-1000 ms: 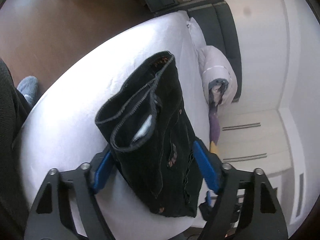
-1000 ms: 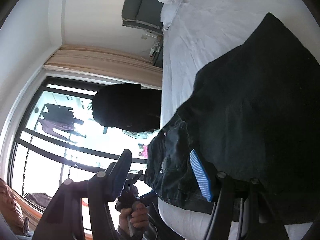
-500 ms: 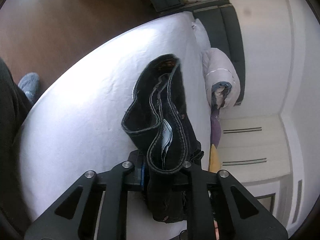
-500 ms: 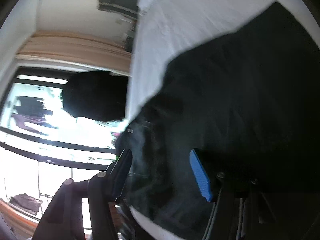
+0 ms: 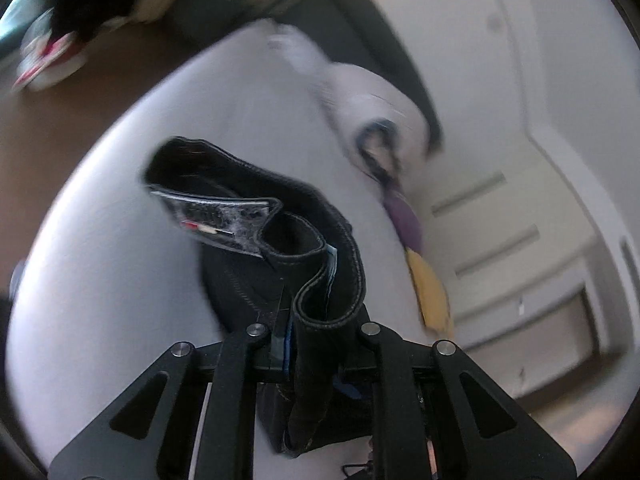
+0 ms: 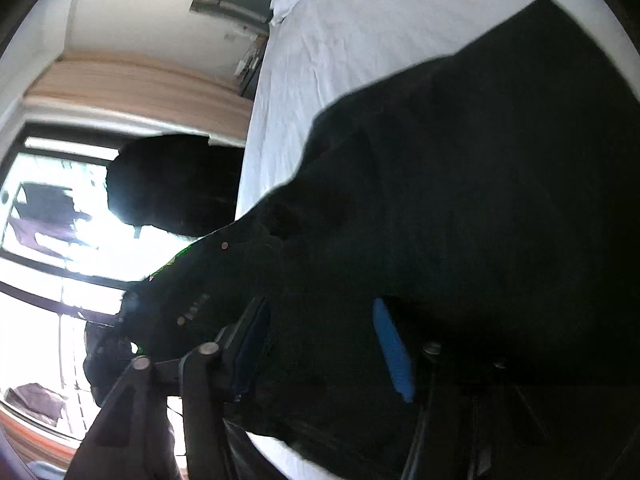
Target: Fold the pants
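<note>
in the left wrist view the left tool [image 5: 310,354] was seen clamped on the waistband end of the black pants [image 5: 280,264], the band bunched between its closed jaws and looping away toward 11 o'clock, clear of the white bed [image 5: 100,280]. in the right wrist view the right tool [image 6: 320,344] was found with its jaws apart and opening, the blue pad at 3 o'clock of the gap; dark cloth lay between them, but no pressing of the pads on it could be made out. beyond it the pants were spread over the bed from 6 toward 1 o'clock.

the step in hand was judged to be the lifting of the waist end for a fold. a second grip by the right tool on the same edge seemed called for, so that the end could be carried over level.

only the left view showed the pinch and the inner label; a rolled pale bundle [image 5: 372,120] was seen at 1 o'clock. only the right view showed the spread cloth, with a bright window [image 6: 48,240] at 9 o'clock.
</note>
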Action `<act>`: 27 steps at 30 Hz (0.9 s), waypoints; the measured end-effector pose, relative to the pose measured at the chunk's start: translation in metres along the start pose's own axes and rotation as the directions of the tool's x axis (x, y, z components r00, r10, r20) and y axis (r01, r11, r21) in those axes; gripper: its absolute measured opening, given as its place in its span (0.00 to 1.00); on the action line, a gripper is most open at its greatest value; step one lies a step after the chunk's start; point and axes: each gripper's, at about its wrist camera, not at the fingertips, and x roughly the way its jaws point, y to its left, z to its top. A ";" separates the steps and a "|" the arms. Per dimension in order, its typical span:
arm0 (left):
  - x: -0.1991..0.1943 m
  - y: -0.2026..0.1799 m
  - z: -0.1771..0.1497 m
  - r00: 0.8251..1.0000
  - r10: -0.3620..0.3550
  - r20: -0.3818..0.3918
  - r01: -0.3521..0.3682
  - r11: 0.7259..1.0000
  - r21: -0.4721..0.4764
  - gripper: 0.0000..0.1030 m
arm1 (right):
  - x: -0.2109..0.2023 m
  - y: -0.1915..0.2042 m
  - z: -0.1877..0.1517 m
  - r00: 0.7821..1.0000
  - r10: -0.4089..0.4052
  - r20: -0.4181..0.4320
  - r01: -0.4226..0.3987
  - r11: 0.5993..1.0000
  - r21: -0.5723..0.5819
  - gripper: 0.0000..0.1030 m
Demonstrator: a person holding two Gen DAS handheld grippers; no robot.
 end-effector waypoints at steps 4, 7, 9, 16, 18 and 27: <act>0.060 -0.100 -0.020 0.994 -0.031 -0.107 0.060 0.959 0.277 0.12 | -0.046 0.004 0.009 0.982 0.152 0.116 -0.156 0.987 0.025 0.80; 0.115 -0.141 -0.067 0.977 0.012 -0.215 0.084 0.898 0.432 0.12 | -0.075 0.000 0.017 0.967 0.210 0.147 -0.218 0.975 0.037 0.91; 0.142 -0.151 -0.103 0.962 0.078 -0.260 0.071 0.851 0.520 0.12 | -0.089 -0.007 0.019 0.963 0.227 0.147 -0.233 0.972 0.028 0.91; 0.167 -0.145 -0.183 0.915 0.236 -0.328 0.047 0.743 0.668 0.12 | -0.088 -0.033 0.011 0.980 0.175 0.090 -0.180 0.983 0.046 0.92; 0.167 -0.156 -0.189 0.921 0.248 -0.301 0.041 0.707 0.706 0.12 | -0.080 -0.030 0.010 0.985 0.163 0.063 -0.165 0.986 0.033 0.92; 0.168 -0.191 -0.235 0.925 0.306 -0.226 0.030 0.535 0.844 0.12 | -0.043 0.006 0.027 0.996 -0.051 -0.072 0.043 0.992 -0.115 0.54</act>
